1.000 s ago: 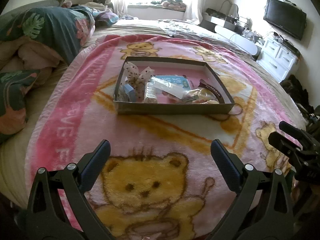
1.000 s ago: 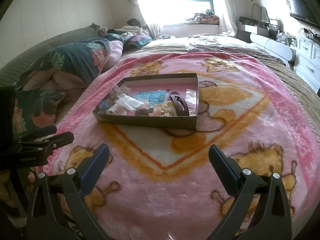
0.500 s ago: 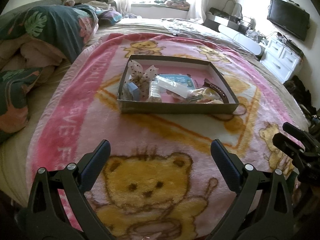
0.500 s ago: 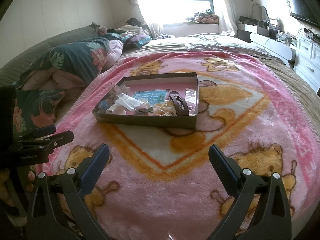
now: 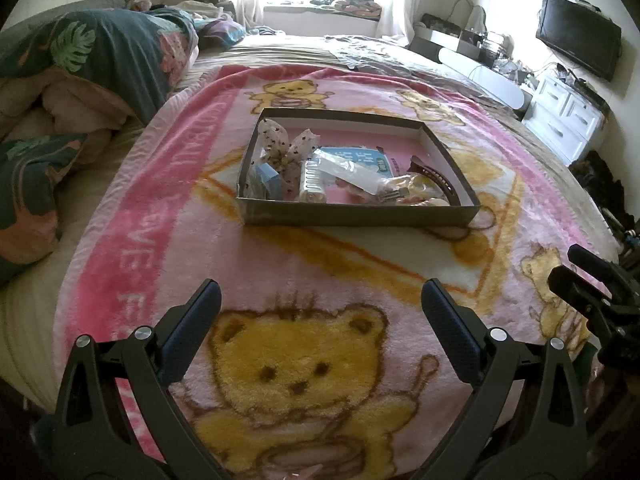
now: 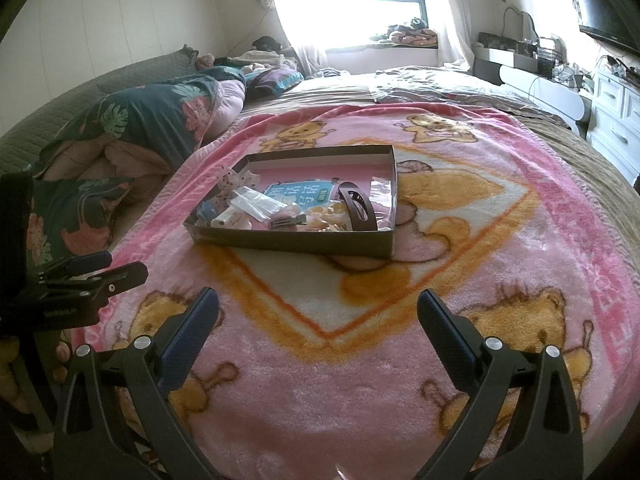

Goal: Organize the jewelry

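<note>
A shallow dark cardboard box (image 5: 360,216) (image 6: 288,238) sits on a pink teddy-bear blanket (image 5: 304,280) on a bed. Inside it lie a dotted fabric bow (image 5: 286,146), a small blue box (image 5: 269,178), a clear plastic bag (image 5: 348,168) (image 6: 256,202), a blue card (image 6: 304,196), a brown hair clip (image 5: 438,182) (image 6: 358,206) and small pale trinkets (image 5: 404,196). My left gripper (image 5: 320,304) is open and empty, well short of the box. My right gripper (image 6: 318,308) is open and empty, also short of the box.
A leaf-patterned duvet (image 5: 104,60) is heaped at the left of the bed. White drawers (image 5: 564,120) and a TV (image 5: 578,46) stand at the right. The other gripper shows at each view's edge (image 5: 592,288) (image 6: 80,284).
The left wrist view has shifted slightly, so the box sits a bit farther right and nearer. The right gripper has hardly moved. Both stay open.
</note>
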`<action>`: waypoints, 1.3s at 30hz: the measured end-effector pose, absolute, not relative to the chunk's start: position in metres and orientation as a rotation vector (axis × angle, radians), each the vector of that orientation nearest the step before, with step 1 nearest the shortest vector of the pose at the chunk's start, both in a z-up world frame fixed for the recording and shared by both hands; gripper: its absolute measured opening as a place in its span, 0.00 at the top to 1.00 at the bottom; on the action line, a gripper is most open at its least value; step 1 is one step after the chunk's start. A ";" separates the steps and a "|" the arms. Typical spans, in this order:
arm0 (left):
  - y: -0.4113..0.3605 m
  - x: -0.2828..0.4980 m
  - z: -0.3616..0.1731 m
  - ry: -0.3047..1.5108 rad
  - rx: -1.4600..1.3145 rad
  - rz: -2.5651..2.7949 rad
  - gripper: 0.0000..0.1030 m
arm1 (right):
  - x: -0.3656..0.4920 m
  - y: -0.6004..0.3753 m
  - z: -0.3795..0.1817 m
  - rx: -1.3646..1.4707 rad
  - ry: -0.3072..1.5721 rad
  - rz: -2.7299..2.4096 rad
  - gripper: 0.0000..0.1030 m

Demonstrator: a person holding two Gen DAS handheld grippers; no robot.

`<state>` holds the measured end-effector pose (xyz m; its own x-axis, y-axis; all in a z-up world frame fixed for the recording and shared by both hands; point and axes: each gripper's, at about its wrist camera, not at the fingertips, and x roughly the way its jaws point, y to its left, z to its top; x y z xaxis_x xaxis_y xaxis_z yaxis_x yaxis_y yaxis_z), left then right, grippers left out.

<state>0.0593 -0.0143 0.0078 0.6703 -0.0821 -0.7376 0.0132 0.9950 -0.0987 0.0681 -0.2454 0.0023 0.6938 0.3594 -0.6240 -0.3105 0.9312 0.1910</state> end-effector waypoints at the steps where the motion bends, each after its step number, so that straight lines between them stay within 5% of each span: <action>1: -0.014 0.059 0.008 0.835 -0.087 -0.053 0.09 | 0.068 -0.245 0.002 0.071 0.711 0.373 0.04; 39: -0.006 0.066 0.003 0.860 -0.138 -0.013 0.09 | 0.077 -0.261 -0.003 0.082 0.725 0.328 0.04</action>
